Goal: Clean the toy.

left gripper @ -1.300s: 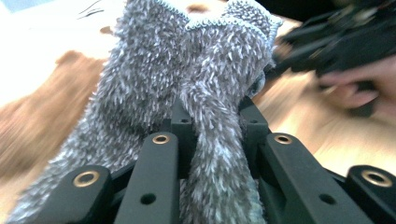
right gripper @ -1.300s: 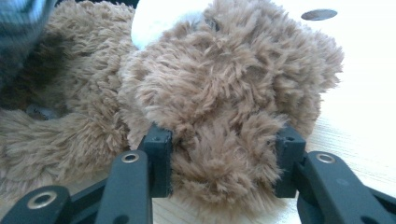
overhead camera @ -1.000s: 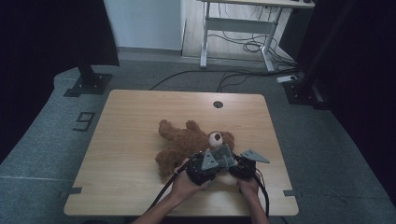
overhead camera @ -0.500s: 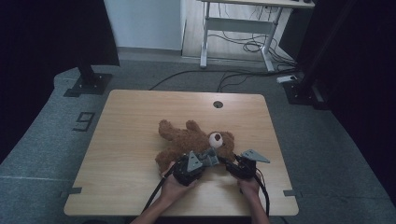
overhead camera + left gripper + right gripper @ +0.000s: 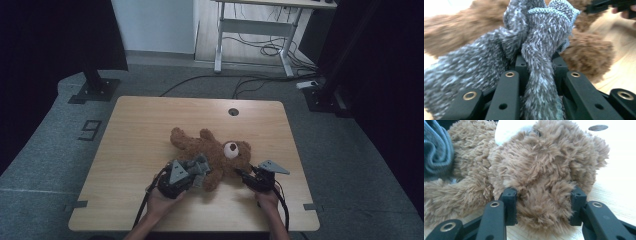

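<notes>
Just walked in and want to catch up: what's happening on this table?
A person works two handheld grippers over a brown plush teddy bear lying on the light wooden table. The left gripper is clamped on a fuzzy grey knitted garment at the bear's body. The right gripper straddles a furry part near its head.

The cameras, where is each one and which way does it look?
High view: above the wooden table, looking down; forearms, left gripper, right gripper.
Left gripper view: on that gripper, facing fuzzy grey knitted cloth; black jaws clamp it.
Right gripper view: faces brown plush teddy bear; jaws around its paw.
All share the bear.
</notes>
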`<action>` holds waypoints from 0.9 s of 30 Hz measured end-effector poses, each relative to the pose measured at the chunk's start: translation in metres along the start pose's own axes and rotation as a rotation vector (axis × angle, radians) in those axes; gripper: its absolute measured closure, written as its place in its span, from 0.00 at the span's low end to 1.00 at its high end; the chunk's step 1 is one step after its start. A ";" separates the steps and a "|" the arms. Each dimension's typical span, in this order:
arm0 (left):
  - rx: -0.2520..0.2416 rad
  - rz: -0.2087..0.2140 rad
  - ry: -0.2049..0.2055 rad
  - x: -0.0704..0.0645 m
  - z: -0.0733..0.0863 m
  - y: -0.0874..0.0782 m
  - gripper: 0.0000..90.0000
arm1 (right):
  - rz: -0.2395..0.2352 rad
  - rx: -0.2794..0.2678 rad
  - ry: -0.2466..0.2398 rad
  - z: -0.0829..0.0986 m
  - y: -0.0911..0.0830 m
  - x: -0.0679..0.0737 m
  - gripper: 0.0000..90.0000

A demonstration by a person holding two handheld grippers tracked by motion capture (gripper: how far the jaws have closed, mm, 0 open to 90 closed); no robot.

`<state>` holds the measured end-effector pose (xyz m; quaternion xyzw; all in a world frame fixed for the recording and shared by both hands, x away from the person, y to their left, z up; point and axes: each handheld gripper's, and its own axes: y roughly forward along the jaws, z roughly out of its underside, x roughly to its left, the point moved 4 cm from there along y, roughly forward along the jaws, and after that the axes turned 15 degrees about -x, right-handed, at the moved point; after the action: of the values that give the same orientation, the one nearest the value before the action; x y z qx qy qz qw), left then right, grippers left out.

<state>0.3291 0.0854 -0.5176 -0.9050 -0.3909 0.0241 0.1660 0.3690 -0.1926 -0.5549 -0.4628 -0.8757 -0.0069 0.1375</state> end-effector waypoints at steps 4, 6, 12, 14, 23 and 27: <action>-0.005 -0.039 -0.017 0.018 0.002 -0.012 0.82 | -0.005 0.000 -0.001 0.000 0.000 0.000 0.61; -0.003 -0.057 -0.030 0.028 0.006 -0.016 0.82 | -0.006 0.000 -0.002 0.000 0.000 0.000 0.61; 0.035 -0.117 -0.078 0.055 0.022 -0.027 0.82 | -0.007 -0.001 -0.005 0.001 -0.001 0.000 0.61; 0.045 -0.141 -0.088 0.064 0.026 -0.032 0.81 | -0.007 -0.001 -0.005 0.000 -0.001 0.000 0.61; 0.012 -0.134 -0.102 0.071 0.012 -0.034 0.81 | -0.010 0.001 -0.002 0.000 -0.001 -0.001 0.61; -0.029 -0.090 -0.077 0.059 -0.015 -0.022 0.81 | -0.007 0.001 -0.006 0.000 -0.001 -0.001 0.61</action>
<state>0.3569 0.1372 -0.4909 -0.8871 -0.4379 0.0459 0.1388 0.3686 -0.1937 -0.5554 -0.4599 -0.8776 -0.0055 0.1354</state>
